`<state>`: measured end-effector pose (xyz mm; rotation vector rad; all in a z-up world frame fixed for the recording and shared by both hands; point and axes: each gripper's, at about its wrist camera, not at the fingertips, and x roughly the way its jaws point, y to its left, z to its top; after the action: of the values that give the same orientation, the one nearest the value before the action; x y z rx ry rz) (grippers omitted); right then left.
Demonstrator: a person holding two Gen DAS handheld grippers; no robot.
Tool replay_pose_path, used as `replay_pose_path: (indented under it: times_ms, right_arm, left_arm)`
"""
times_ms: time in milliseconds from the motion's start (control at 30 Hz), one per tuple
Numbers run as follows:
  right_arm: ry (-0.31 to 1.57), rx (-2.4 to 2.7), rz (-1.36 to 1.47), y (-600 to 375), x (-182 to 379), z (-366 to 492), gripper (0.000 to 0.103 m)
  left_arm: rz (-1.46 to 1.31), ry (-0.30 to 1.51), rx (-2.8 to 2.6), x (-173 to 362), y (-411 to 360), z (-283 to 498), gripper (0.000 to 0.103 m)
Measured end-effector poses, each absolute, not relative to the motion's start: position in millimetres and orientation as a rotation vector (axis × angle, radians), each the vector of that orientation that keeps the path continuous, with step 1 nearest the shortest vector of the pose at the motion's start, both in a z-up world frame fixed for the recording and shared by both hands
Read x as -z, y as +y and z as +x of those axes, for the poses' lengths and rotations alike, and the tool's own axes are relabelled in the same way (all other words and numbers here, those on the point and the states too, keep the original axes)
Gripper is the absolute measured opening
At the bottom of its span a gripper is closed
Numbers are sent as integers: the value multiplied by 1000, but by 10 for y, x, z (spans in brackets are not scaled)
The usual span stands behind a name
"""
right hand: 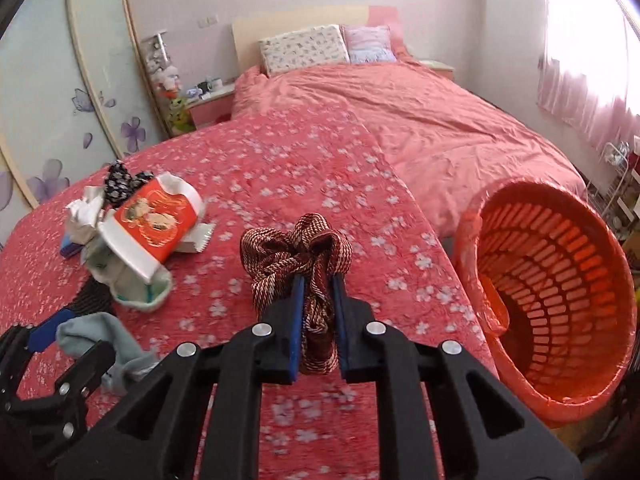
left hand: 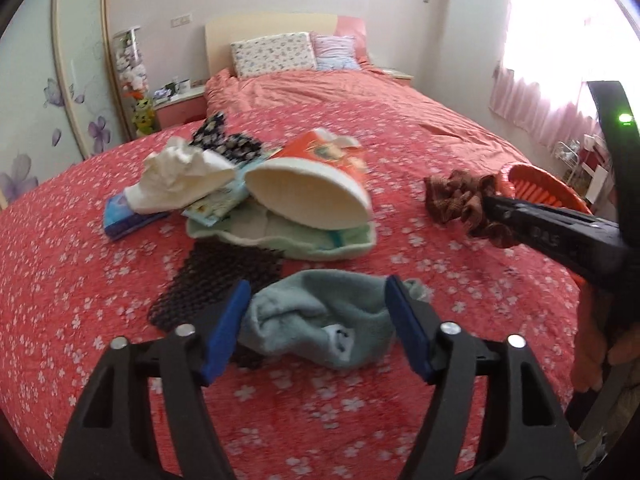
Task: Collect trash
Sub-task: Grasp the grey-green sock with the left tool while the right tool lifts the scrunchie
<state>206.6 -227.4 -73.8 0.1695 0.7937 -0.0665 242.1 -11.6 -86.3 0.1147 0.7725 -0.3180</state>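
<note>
Already the right hand-held gripper (right hand: pixel 316 320) is clamped on the brown woven fabric scrunchie (right hand: pixel 296 248); the orange slatted plastic basket (right hand: pixel 560 280) lies to its right, mouth tipped toward it.

Meanwhile the left hand-held gripper (left hand: pixel 316 320) stands apart around the pale blue sock (left hand: pixel 316 324).

Bare bedspread (right hand: pixel 304 160) lies between litter pile (right hand: pixel 148 232) and basket (right hand: pixel 560 280).

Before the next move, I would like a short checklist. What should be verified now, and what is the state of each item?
1. Right gripper closed on the brown scrunchie: ok, pads press on it.
2. Orange basket open toward the scrunchie: ok, mouth tipped this way, beside the bed.
3. Basket has room: ok, inside looks bare.
4. Left gripper open around the light blue sock: ok, pads not pressing.
5. Sock free of the black mesh cloth: cannot tell, they overlap.
6. Scrunchie lifted off the bedspread: cannot tell.
</note>
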Motion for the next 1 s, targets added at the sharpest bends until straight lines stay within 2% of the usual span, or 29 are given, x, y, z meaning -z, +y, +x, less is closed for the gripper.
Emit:
replay_pose_path:
  times_ms: [567, 767, 900, 1000]
  right_arm:
    - [834, 57, 201, -2320, 869, 2062, 21]
    - [845, 57, 217, -2357, 890, 2074, 31]
    - [845, 51, 238, -2399, 903, 2075, 33]
    - [847, 53, 228, -2405, 906, 2077, 34]
  left_arm:
    - [118, 878, 355, 1055, -269, 2499, 70]
    - [125, 900, 348, 1087, -332, 2543, 62]
    - [146, 889, 365, 1088, -387, 2520, 49]
    - [184, 877, 362, 1083, -469, 2516, 43]
